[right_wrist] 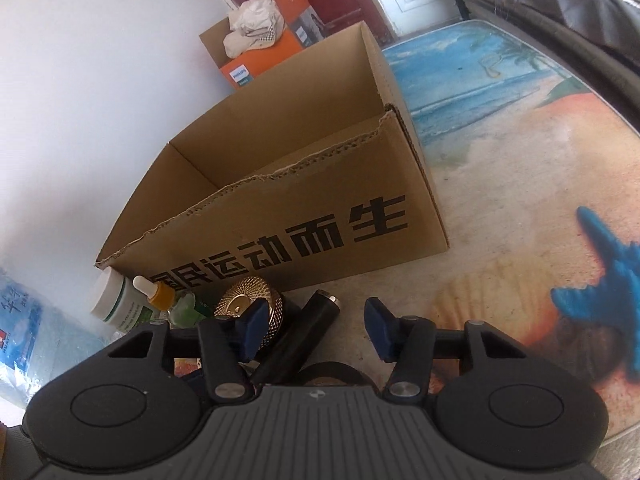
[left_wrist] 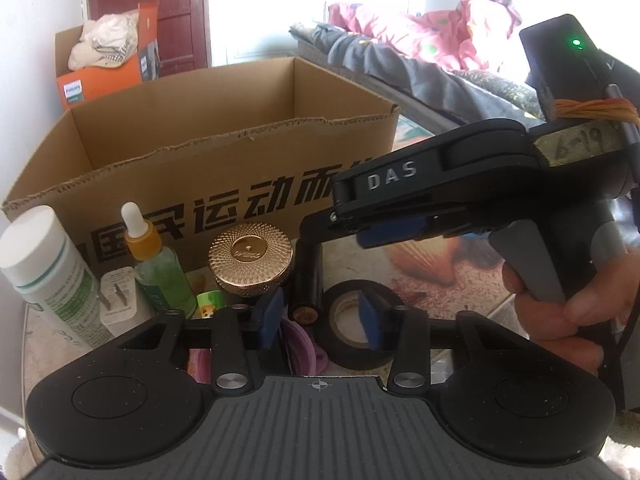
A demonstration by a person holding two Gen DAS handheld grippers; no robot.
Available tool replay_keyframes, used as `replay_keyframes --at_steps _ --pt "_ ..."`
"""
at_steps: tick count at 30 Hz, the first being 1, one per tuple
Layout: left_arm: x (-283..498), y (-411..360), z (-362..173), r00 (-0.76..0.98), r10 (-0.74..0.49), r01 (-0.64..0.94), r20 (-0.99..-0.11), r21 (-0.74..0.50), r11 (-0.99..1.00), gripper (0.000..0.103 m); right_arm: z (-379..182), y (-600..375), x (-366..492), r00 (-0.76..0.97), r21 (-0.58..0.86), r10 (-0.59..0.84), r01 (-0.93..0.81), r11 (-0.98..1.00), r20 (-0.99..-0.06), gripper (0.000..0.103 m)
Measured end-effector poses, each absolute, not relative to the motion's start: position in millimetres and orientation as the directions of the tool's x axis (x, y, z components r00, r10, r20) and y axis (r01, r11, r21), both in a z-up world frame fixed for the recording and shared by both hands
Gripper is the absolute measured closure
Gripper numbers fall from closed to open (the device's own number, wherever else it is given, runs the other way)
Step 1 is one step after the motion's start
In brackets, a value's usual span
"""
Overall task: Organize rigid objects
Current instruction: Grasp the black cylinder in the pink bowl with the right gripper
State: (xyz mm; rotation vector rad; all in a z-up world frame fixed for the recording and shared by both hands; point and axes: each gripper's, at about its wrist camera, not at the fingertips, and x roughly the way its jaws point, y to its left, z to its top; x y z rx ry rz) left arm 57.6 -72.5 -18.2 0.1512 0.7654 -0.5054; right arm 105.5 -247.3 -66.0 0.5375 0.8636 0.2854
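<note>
An open cardboard box (left_wrist: pixel 224 160) (right_wrist: pixel 280 208) stands on the table. Before it lie a white bottle (left_wrist: pixel 48 268) (right_wrist: pixel 116 300), a dropper bottle (left_wrist: pixel 156 264) (right_wrist: pixel 164 300), a white plug (left_wrist: pixel 118 300), a gold-lidded jar (left_wrist: pixel 250 258) (right_wrist: pixel 256 308), a black cylinder (left_wrist: pixel 308 280) (right_wrist: pixel 300 340) and a black tape roll (left_wrist: pixel 360 328). My left gripper (left_wrist: pixel 322 322) is open over the cylinder and tape roll. My right gripper (right_wrist: pixel 316 330) is open, above the black cylinder; it also shows in the left wrist view (left_wrist: pixel 372 216).
A tablecloth with a beach print (right_wrist: pixel 520 200) covers the table. An orange Philips box (left_wrist: pixel 104 76) with cloth sits behind the cardboard box. A water bottle pack (right_wrist: pixel 24 328) is at the left. A bed with bedding (left_wrist: pixel 420 52) is at the back right.
</note>
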Motion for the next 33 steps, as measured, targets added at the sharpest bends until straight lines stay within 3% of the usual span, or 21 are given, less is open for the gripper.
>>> replay_keyframes --at_steps 2,4,10,20,26,30,33 --pt "62.2 -73.1 -20.4 0.600 -0.385 0.491 -0.702 -0.057 0.869 0.074 -72.6 -244.0 113.3 0.595 0.566 0.460 -0.011 0.824 -0.659 0.061" --pt "64.1 -73.8 -21.6 0.600 -0.382 0.493 -0.703 -0.051 0.869 0.075 -78.2 -241.0 119.2 0.570 0.570 0.466 0.005 0.821 -0.677 0.066" --pt "67.4 -72.7 -24.3 0.591 -0.386 0.506 -0.708 -0.047 0.861 0.080 -79.3 -235.9 130.0 0.543 0.570 0.469 0.023 0.821 -0.697 0.072" --pt "67.1 -76.6 -15.2 0.592 -0.418 0.537 -0.689 -0.049 0.842 0.079 -83.5 -264.7 127.6 0.576 0.623 0.469 0.091 0.777 -0.669 0.077" --pt "74.2 -97.7 -14.2 0.576 -0.432 0.563 -0.694 -0.046 0.825 0.078 -81.0 -291.7 116.2 0.633 0.590 0.391 0.130 0.797 -0.668 0.080" --pt "83.3 -114.4 -18.6 0.574 -0.416 0.566 -0.706 -0.026 0.824 0.078 -92.3 -310.6 110.9 0.636 0.612 0.392 0.163 0.774 -0.665 0.090" --pt "88.5 -126.3 -20.8 0.593 -0.378 0.562 -0.711 0.029 0.827 0.078 -98.8 -319.8 107.3 0.644 0.656 0.423 0.166 0.736 -0.637 0.090"
